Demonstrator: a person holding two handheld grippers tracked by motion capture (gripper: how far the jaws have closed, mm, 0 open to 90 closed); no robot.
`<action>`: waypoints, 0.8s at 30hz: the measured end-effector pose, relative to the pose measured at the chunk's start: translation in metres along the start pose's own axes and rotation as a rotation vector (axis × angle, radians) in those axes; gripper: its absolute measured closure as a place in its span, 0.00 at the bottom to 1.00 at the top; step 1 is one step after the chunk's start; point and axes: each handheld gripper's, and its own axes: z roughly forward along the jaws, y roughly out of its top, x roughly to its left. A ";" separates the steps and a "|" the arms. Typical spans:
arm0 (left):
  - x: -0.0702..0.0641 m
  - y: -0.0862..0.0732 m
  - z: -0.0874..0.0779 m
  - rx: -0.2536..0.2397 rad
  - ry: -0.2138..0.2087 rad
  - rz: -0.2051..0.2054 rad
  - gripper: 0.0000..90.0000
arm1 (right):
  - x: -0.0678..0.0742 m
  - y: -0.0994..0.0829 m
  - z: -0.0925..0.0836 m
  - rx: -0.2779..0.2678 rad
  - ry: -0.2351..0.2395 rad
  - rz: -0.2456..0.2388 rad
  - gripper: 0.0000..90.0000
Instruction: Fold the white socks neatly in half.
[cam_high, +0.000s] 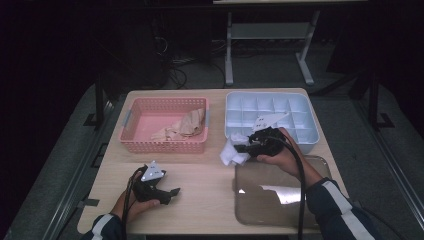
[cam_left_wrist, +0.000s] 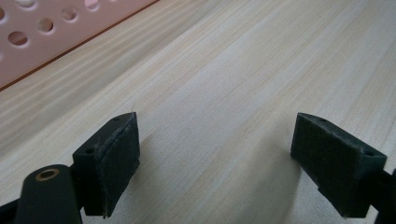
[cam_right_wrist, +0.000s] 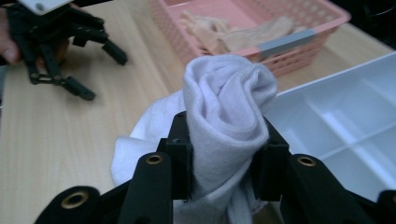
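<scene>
A: Fingers, R side: my right gripper (cam_right_wrist: 224, 158) has both pads (cam_right_wrist: 181, 163) pinched on the white rolled cloth (cam_right_wrist: 226, 107). L side?

B: My left gripper (cam_left_wrist: 215, 154) stands wide, nothing betw. the pads, bare table (cam_left_wrist: 224, 74) under it.

A: Item by view. High view: cloth (cam_high: 232, 154) hangs from right gripper (cam_high: 252, 146) just off the near-left corner of the white divided tray (cam_high: 312, 131); pink basket (cam_high: 131, 141) w/ beige cloth (cam_high: 182, 127) to the left; clear lid (cam_high: 280, 210) flat, near edge.

B: Left gripper view: basket wall (cam_left_wrist: 56, 32) top-left, otherwise open tabletop.

A: Right gripper view: roll sits mid-jaws, loose tail drooping below; tray compartments (cam_right_wrist: 345, 126) at right.

B: Handling?

A: Soft, light, not fragile, prob. unrolls if grip slackens. Hold across the thick of the roll, as now.

B: Room?

A: Tray rim is the edge to clear. Open space betw. basket & lid.
</scene>
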 end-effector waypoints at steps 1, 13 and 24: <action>0.000 0.000 0.000 0.002 0.001 0.003 0.16 | -0.003 0.001 -0.003 -0.003 -0.011 0.004 0.72; 0.000 0.000 0.000 -0.001 0.000 -0.004 0.16 | -0.046 0.009 -0.025 0.043 -0.185 0.046 0.72; 0.000 0.000 0.000 -0.001 0.001 0.000 0.16 | -0.064 0.012 -0.004 0.216 -0.349 0.001 0.72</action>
